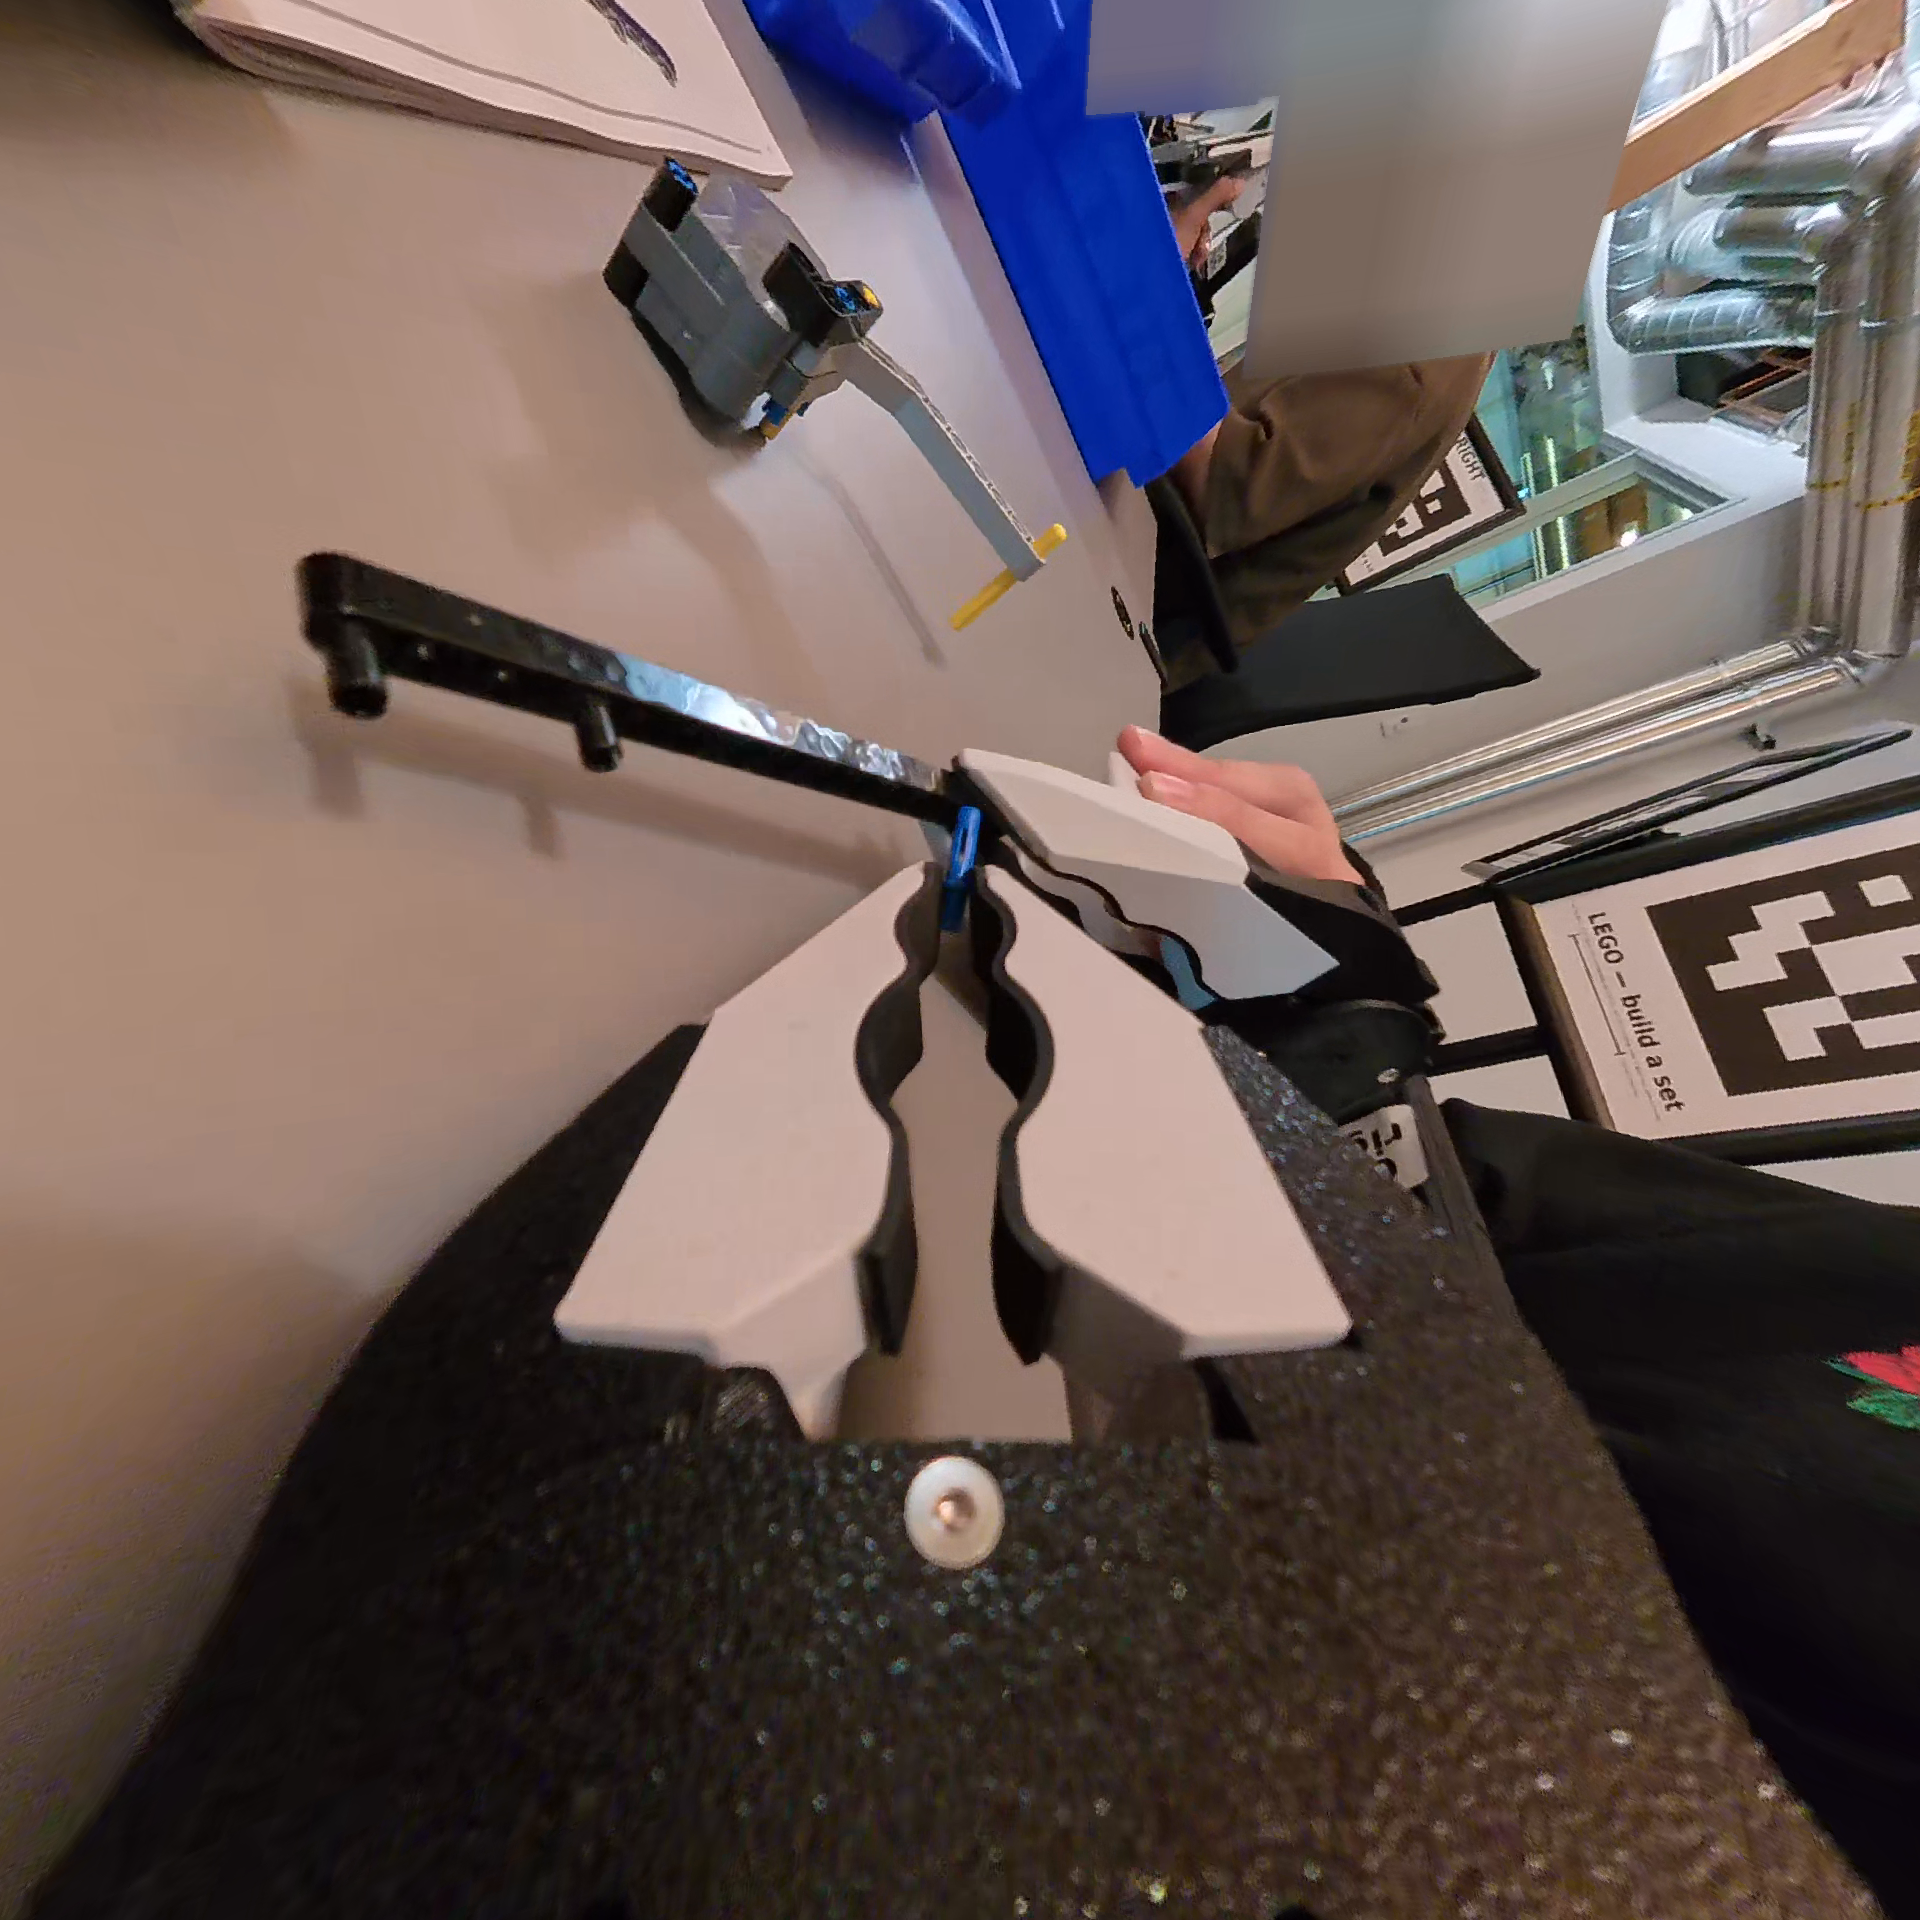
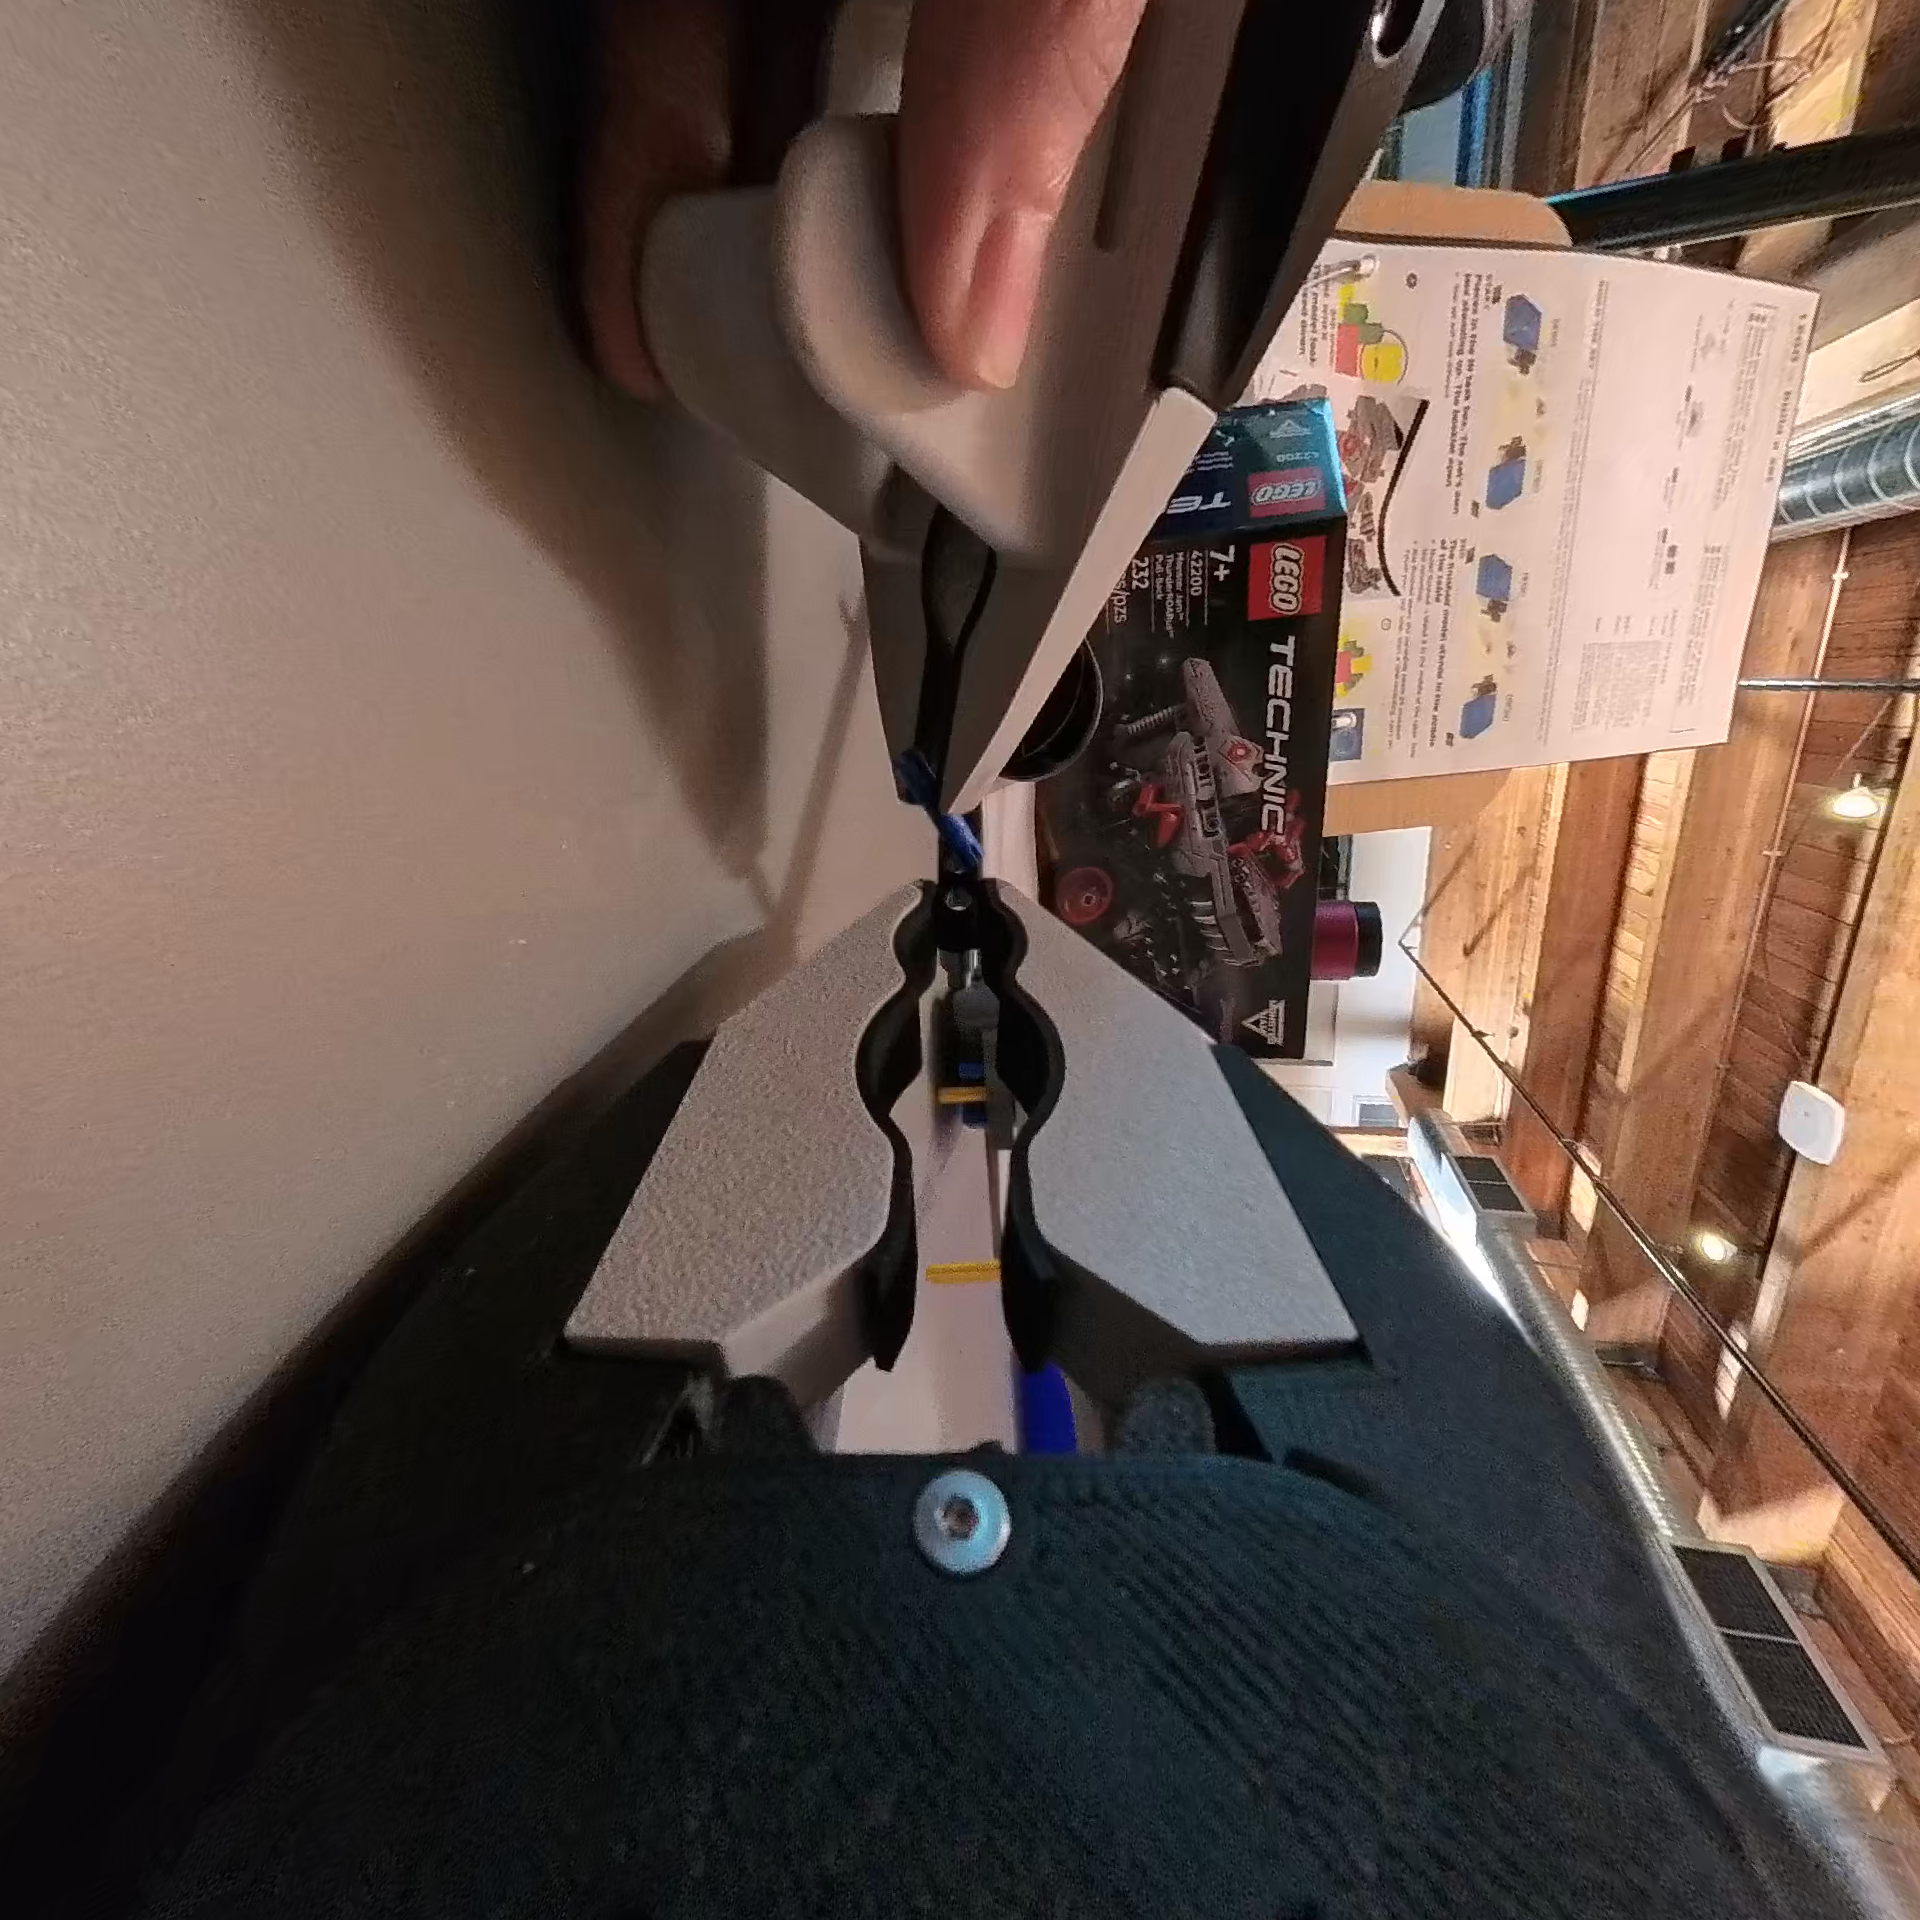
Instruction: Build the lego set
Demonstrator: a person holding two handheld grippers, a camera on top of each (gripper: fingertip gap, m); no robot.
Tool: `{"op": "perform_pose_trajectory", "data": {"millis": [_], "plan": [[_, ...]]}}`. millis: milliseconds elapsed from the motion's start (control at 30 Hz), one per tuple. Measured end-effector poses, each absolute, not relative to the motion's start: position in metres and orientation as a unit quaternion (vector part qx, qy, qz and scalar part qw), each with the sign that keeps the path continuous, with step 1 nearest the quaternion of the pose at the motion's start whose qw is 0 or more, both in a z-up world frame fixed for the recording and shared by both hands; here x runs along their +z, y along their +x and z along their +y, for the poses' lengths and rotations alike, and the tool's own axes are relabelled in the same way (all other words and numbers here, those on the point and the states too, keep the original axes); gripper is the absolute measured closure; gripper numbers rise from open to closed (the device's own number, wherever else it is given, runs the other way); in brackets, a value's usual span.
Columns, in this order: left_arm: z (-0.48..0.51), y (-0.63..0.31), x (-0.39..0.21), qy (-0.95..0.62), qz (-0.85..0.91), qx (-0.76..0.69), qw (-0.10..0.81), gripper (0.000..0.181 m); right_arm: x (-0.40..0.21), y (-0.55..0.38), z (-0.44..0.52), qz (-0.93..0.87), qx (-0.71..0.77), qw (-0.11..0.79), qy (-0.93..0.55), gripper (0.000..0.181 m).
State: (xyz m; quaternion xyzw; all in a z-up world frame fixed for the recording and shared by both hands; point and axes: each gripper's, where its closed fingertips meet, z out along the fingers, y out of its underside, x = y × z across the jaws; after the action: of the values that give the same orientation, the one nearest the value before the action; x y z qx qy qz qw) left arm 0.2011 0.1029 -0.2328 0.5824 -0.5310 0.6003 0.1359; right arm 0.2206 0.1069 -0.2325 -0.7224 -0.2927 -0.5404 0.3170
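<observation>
In the left wrist view my left gripper (image 1: 951, 883) is shut on a small blue pin (image 1: 962, 862). The pin's end meets a long black beam (image 1: 582, 665), which has two black pins sticking out of its side. My right gripper (image 1: 982, 805) is shut on the beam's near end and holds it above the table. In the right wrist view my right gripper (image 2: 956, 906) grips the beam end-on (image 2: 954, 923). The left gripper (image 2: 925, 790) comes down from above with the blue pin (image 2: 958, 836) at the beam.
A grey and black assembly (image 1: 727, 301) with a long grey beam and a yellow axle (image 1: 1008, 577) lies on the table (image 1: 312, 1039). Behind it are a blue bin (image 1: 1081, 260) and an instruction booklet (image 1: 499, 73). The set's box (image 2: 1195, 779) and a printed sheet (image 2: 1558, 499) stand beyond. Left and right tips are no more than a few centimetres apart.
</observation>
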Motion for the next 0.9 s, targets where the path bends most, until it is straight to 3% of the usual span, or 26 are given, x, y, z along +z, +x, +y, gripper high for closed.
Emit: {"op": "perform_pose_trajectory", "data": {"millis": [433,733,900], "plan": [[0.101,0.199,-0.226,0.574,-0.506,0.622,0.168,0.179,-0.225,0.220,0.110,-0.296,-0.565,0.317,-0.702,0.177],[0.105,0.202,-0.224,0.580,-0.487,0.630,0.172,0.179,-0.222,0.223,0.112,-0.227,-0.480,0.405,-0.744,0.176],[0.110,0.203,-0.223,0.585,-0.477,0.634,0.169,0.179,-0.226,0.222,0.113,-0.224,-0.460,0.408,-0.756,0.176]]}}
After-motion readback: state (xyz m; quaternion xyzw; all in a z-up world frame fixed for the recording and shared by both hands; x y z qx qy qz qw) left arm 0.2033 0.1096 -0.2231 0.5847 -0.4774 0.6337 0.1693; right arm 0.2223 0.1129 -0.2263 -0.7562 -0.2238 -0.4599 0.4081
